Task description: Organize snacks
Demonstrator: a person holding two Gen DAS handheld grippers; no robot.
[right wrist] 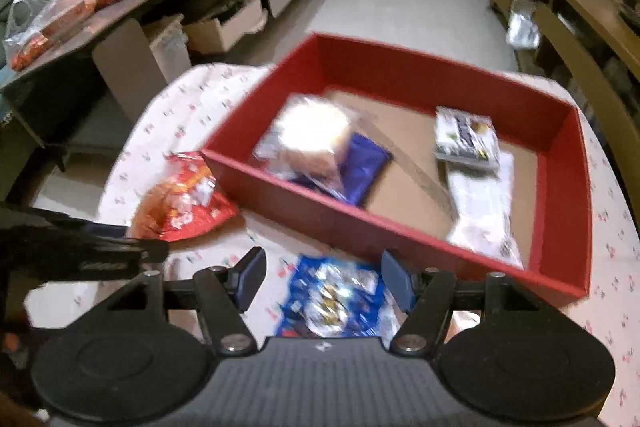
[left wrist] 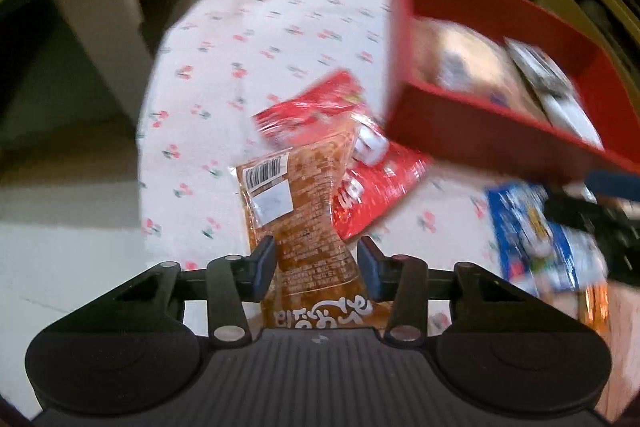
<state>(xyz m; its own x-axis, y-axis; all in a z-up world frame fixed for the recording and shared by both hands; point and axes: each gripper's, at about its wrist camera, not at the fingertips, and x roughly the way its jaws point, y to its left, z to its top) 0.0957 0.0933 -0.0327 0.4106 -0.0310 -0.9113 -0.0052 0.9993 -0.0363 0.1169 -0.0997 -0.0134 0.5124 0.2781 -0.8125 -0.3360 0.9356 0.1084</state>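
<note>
Brown snack packet (left wrist: 308, 223) between left tongs (left wrist: 316, 267), apparently pinched (blurred); right tongs (right wrist: 323, 281) spread, angled down.

**Little Print Was Legible on the Snack Packets**

The brown snack packet (left wrist: 308, 227) carried a barcode on a white label near its upper left corner, its digits too small to read. Dense small print covered its back, illegible. Large white Korean lettering ran across its lower end, seen upside down and partly hidden, so no word could be made out. The red packet (left wrist: 376, 195) showed white characters, cut off and unreadable. Print on the blue packet (right wrist: 336, 299) was blurred beyond reading.
</note>
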